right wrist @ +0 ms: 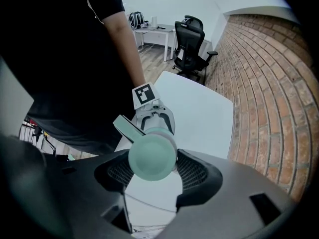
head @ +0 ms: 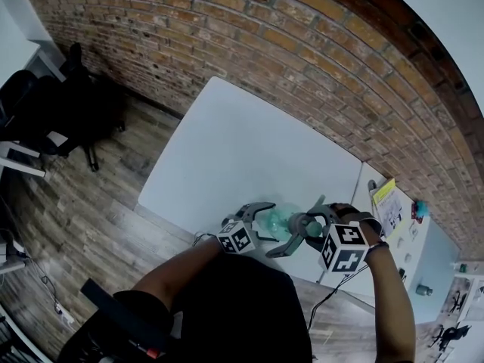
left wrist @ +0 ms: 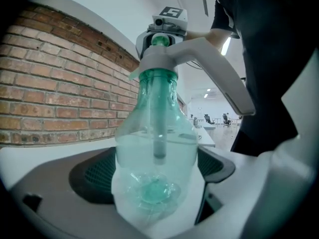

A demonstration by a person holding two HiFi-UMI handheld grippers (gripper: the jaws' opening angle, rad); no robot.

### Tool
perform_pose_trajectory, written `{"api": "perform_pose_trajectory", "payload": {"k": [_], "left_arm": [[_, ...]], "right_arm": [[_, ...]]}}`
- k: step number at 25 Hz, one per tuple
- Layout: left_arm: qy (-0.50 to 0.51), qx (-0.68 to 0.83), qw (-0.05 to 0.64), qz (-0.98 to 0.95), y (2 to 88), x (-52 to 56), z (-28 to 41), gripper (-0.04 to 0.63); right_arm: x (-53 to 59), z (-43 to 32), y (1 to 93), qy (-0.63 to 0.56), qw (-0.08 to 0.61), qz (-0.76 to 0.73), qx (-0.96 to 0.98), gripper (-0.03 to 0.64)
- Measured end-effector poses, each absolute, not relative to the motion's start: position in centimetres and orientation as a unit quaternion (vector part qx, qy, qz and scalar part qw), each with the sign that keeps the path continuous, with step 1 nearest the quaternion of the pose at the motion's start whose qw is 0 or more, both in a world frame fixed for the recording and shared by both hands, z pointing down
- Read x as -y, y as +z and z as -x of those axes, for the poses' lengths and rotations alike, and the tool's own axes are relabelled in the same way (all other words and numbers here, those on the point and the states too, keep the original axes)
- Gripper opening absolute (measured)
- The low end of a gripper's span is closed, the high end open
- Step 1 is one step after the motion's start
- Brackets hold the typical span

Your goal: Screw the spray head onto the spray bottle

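We are holding the spray bottle [left wrist: 154, 168] in the air, over the near edge of the white surface [head: 249, 150], between our two tools. The left claw [left wrist: 154, 183] is pinching the clear green bottle around its lower body, with a jaw pressing in on each side. The right claw [right wrist: 152, 171] is closing on the spray head [right wrist: 152, 156] from the opposite end, its jaws pinching the rounded top, and the trigger [right wrist: 127, 128] is sticking out to one side.

In the left gripper view the head is already sitting on the bottle's neck and its dip tube [left wrist: 159, 133] is hanging down inside. So we are judging that we are in the screwing step itself. We cannot tell how far the thread is engaged.

The next move is asking the right claw to turn the head around the bottle's long axis while the left claw is stopping the body from spinning along. We are probably going to need to let go and regrip between turns. The two parts should stay in line so the thread is not crossing.
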State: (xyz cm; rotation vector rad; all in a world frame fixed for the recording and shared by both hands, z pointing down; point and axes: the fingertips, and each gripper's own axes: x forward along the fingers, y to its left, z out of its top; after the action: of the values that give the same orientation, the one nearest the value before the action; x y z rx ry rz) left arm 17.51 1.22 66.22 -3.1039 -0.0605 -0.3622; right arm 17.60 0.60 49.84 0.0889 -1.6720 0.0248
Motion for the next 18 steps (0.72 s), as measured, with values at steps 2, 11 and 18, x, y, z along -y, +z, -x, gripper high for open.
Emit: {"api": "perform_pose_trajectory", "payload": {"k": [2, 11, 18], "left_arm": [[-0.114, 0.023, 0.006, 0.993, 66.41, -1.30, -17.57, 0.508], [-0.116, 0.026, 0.005, 0.993, 66.73, -1.34, -17.77, 0.508], [-0.117, 0.027, 0.007, 0.993, 66.85, -1.36, -17.76, 0.508]], "right_arm": [[-0.66, -17.63, 49.87, 0.012, 0.668, -0.040, 0.743, 0.258], [-0.63, -17.68, 49.92, 0.013, 0.666, -0.042, 0.745, 0.259], [-0.58, -17.68, 49.87, 0.022, 0.660, -0.050, 0.750, 0.258]]}}
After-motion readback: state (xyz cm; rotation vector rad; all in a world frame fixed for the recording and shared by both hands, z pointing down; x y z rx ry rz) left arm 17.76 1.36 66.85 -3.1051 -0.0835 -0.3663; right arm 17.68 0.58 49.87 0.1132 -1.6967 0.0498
